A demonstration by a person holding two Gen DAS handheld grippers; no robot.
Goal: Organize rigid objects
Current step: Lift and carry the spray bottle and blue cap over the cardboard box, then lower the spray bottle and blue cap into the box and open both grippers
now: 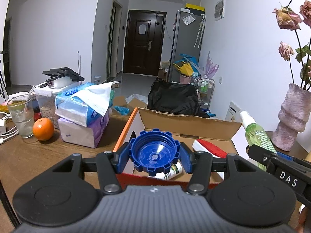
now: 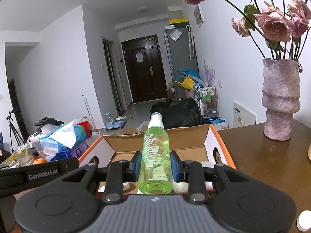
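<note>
Over the box at the tabletop's far edge, your left gripper clamps the cap by its rim, and your right gripper clamps the bottle mid-body, nozzle forward, both poised for release inside.

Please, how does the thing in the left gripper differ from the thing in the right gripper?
The left gripper holds a blue cap; the right gripper holds a green spray bottle. The cap is wide, low and solid in colour, while the bottle is tall, slim and see-through. The cap shows its hollow inside to the camera; the bottle points away, nozzle foremost. Both are clamped over the open cardboard box.
</note>
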